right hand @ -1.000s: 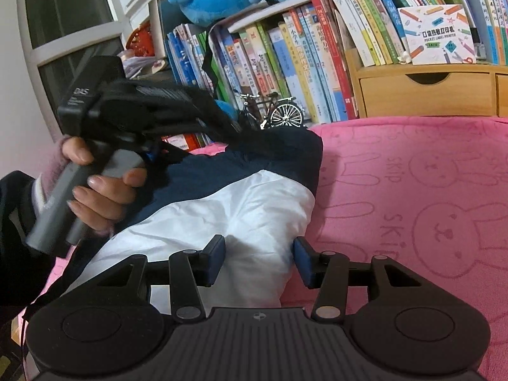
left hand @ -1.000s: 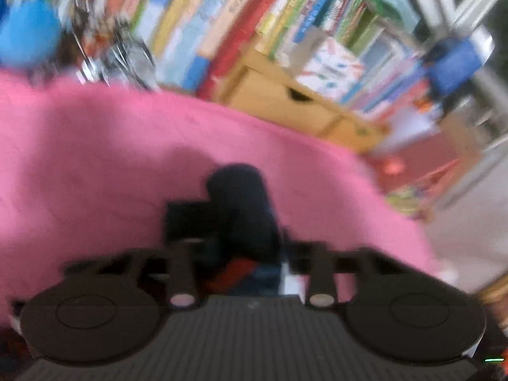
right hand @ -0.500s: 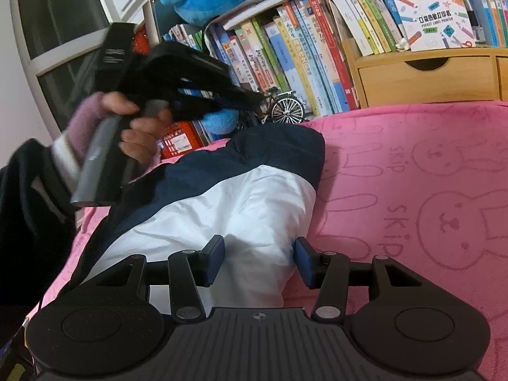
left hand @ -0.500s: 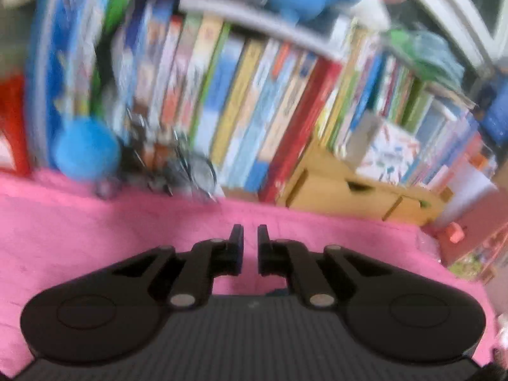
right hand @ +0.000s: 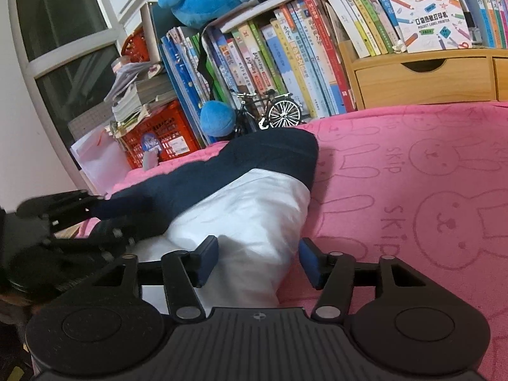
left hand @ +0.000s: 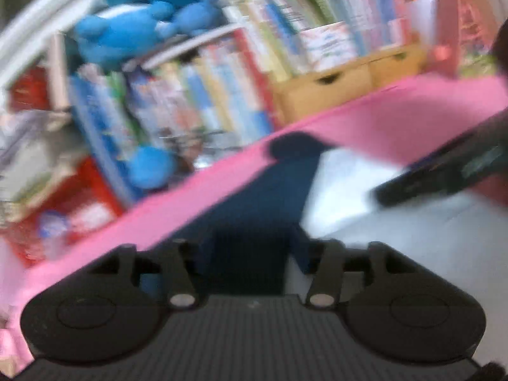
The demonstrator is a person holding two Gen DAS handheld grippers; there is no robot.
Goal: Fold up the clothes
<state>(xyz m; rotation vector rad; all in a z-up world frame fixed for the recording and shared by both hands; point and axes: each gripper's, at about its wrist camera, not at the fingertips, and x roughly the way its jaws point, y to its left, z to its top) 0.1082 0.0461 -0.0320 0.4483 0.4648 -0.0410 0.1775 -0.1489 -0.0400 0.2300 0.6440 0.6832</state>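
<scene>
Currently the navy-and-white garment (right hand: 250,203) lies partly folded on the pink rabbit-print towel (right hand: 412,171) that covers the desk, its navy end toward the bookshelf (right hand: 285,54) and its white panel toward the right gripper (right hand: 258,262). That gripper's jaws stand moderately apart, having just been opening, with the white fabric between them but neither pad visibly pressing on it. The left gripper (left hand: 250,250) sits low at the garment's navy edge; its jaws have also just been opening and now stand about half apart, navy cloth lying between them with no confirmed grip, though blur limits certainty. The main risk is judged to be a shallow or single-layer pinch: closing on the top layer alone would drag it off the layers beneath and undo the fold. Uneven pull between the two grippers could skew the crease, and catching the towel together with the garment would bunch both.
</scene>
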